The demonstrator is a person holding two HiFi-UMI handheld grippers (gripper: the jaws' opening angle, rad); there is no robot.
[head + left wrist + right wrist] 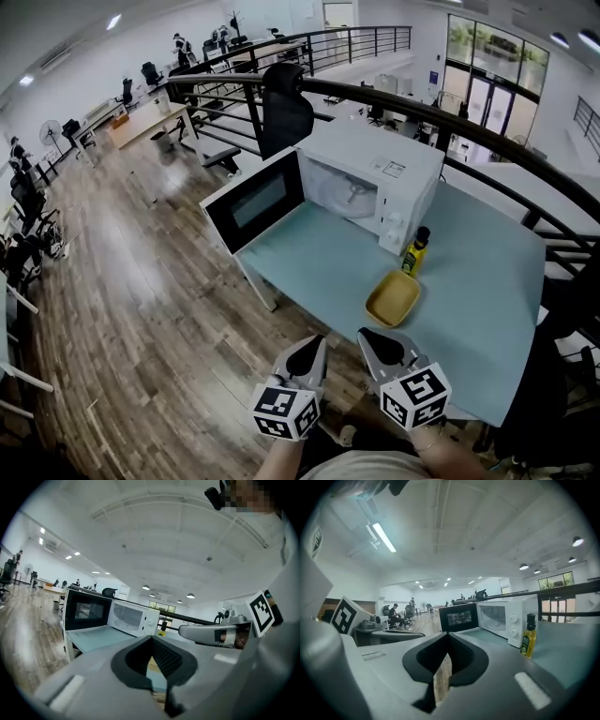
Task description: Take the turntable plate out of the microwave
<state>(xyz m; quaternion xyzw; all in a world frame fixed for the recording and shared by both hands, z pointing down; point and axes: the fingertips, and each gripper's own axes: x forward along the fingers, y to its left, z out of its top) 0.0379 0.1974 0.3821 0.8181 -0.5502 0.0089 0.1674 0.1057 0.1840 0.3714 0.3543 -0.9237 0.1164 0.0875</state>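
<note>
1. the turntable plate (345,192) lies inside the open cavity of the microwave (375,178), a pale glass disc that nothing is touching.
2. the microwave stands at the far left corner of the worktop (478,281). its dark-windowed door (255,202) is swung wide open and reaches out past the worktop's left edge.
3. a small bottle (415,251) with a black cap and yellow contents stands upright just beside the microwave's control-panel corner. in the right gripper view the bottle (528,641) shows to the right of the microwave (501,618).
4. a shallow yellow dish (392,298) sits on the worktop near the near edge, just nearer than the bottle.
5. the left gripper (309,352) hangs by the near edge of the worktop, well apart from the microwave. its own view shows the left gripper (152,641) with the dark pads brought together at the tips, only a thin wedge of gap behind them, and nothing gripped.
6. the right gripper (380,345) is held just beside the left one, over the near edge and close to the yellow dish but not touching it. in its own view the right gripper (449,637) is likewise closed at the tips and empty, with only floor showing through the slit.
7. both grippers point toward the microwave (129,617).
</note>
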